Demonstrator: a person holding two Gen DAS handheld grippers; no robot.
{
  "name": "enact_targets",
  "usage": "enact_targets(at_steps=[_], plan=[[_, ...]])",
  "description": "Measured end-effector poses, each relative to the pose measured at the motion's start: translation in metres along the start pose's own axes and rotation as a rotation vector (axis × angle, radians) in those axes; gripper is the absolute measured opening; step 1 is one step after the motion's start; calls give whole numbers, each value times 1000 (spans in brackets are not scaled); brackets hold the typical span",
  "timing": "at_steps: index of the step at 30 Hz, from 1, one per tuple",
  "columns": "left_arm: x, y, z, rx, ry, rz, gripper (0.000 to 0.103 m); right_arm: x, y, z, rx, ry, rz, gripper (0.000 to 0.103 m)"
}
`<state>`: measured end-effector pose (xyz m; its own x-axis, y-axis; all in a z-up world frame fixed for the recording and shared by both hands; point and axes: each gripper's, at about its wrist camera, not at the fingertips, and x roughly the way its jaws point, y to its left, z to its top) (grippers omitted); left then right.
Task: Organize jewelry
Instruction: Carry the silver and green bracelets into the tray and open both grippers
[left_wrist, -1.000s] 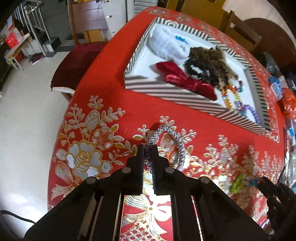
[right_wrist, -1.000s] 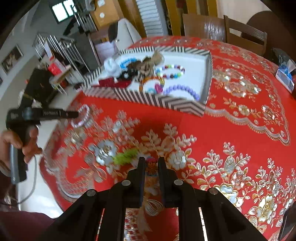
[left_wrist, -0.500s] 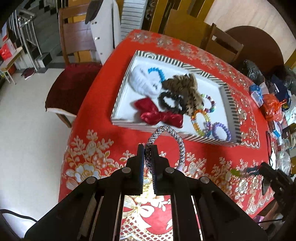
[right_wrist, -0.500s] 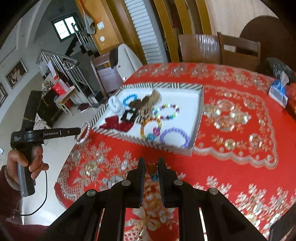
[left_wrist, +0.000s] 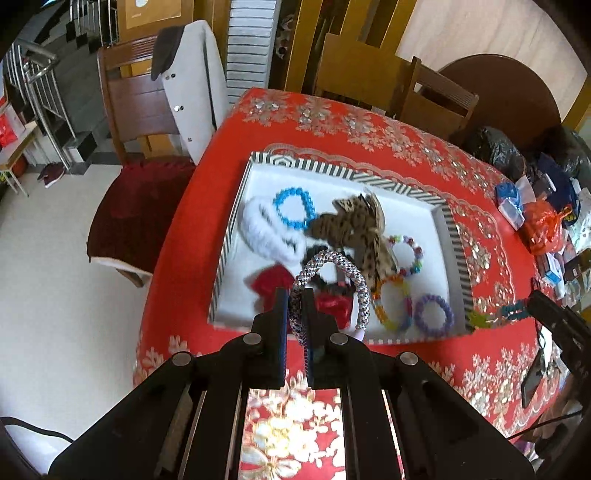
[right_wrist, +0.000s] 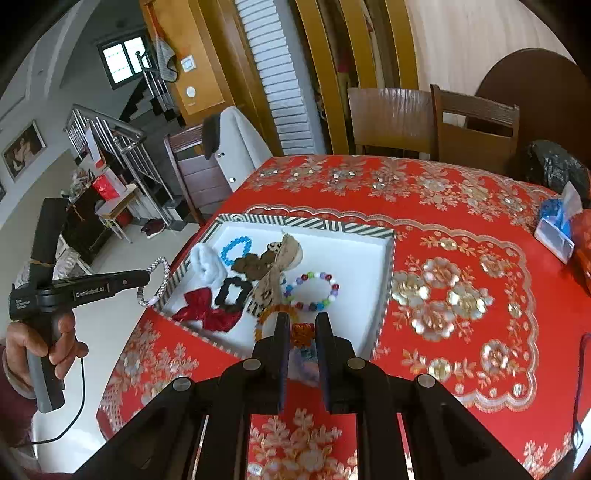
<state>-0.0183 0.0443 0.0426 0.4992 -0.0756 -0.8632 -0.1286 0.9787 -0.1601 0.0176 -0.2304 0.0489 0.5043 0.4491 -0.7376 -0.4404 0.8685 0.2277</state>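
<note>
My left gripper (left_wrist: 294, 314) is shut on a silver woven bracelet (left_wrist: 343, 266) and holds it in the air above the near edge of the striped tray (left_wrist: 321, 168). The same bracelet (right_wrist: 155, 282) and left gripper (right_wrist: 146, 277) show in the right wrist view, left of the tray (right_wrist: 306, 220). My right gripper (right_wrist: 300, 334) is shut on a multicoloured beaded bracelet (right_wrist: 303, 334), held over the tray's near side; the bracelet also shows in the left wrist view (left_wrist: 496, 317). The tray holds bead bracelets, scrunchies and a red bow (right_wrist: 201, 310).
The red embroidered tablecloth (right_wrist: 443, 295) covers the table. A chair with a grey coat (left_wrist: 192, 99) stands at the left. Wooden chairs (right_wrist: 436, 125) stand behind. A tissue pack (right_wrist: 556, 230) and bags (left_wrist: 543, 221) lie at the right.
Both grippers rose and moved forward toward the tray with their bracelets; the left one now hangs over the tray's near edge, the right over its near side.
</note>
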Motion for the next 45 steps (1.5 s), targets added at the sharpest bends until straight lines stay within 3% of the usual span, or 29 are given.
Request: enact_targets(at_steps=[13,28,32,37,42,45], plan=[[59,-6,62,29,43,2,6,85,-23,35,23,129,-59,13],[141,-14,106,30,118,21,6,174,-68,85,52,179,-131,13],[153,-12,107,27,138,29,6,174,-77,84,95,165,-86,25],[159,-7,105,14,161,33,8,153,-72,75,111,123,-67,28],[152,-8,102,25,134,30,46,132,-59,61,121,87,-44,34],[141,-11,98,43,111,44,48,125,-48,50,114,85,-50,38]])
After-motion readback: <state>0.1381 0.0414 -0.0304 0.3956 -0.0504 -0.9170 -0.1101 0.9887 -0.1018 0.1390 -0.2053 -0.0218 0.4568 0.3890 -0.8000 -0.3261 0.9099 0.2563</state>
